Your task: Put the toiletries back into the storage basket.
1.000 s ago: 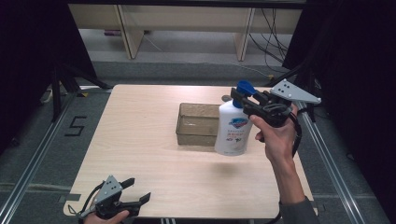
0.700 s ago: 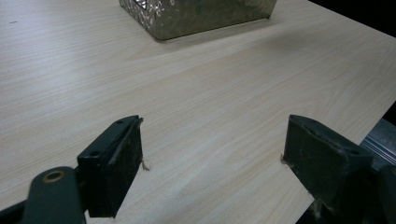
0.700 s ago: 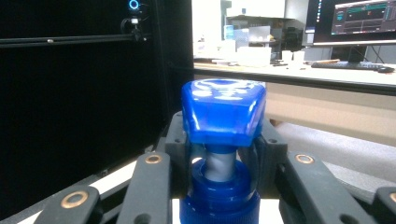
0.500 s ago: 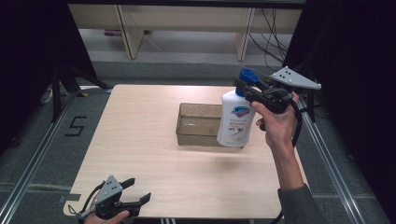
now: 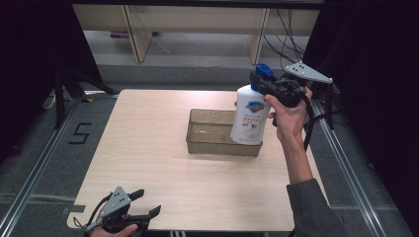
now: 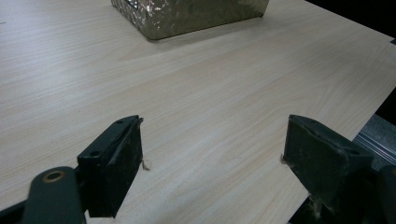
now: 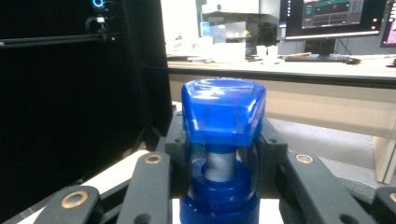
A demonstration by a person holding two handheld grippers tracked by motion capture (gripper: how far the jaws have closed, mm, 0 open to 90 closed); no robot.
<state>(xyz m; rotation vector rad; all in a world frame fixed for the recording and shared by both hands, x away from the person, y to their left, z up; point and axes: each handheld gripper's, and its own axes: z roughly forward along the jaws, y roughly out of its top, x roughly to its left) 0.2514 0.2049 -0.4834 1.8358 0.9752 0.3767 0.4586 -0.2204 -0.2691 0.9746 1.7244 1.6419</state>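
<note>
Overhead, the right gripper [image 5: 263, 84] is clamped around the neck of a white pump bottle [image 5: 248, 118], just under its blue pump head [image 5: 263, 70]. The bottle hangs nearly upright, long axis vertical with a slight tilt, pump end up, its base over the right end of a clear rectangular tray [image 5: 217, 144] in the middle of the wooden table [image 5: 148, 168]. The tray looks empty. The bottle carries a blue shield-shaped label [image 5: 254, 107]; its writing is too small to read. A "5" is marked on the floor [image 5: 79, 133] left of the table. The left gripper [image 5: 136, 212] rests at the table's near left edge, well apart from the tray.

In the left gripper view, the jaws stand wide apart over bare table [image 6: 210, 93] with nothing between them; a corner of the tray [image 6: 187, 16] sits ahead.

In the right gripper view, the black jaws squeeze the bottle's neck [image 7: 219, 165], with the pump head [image 7: 223, 112] above them.
</note>
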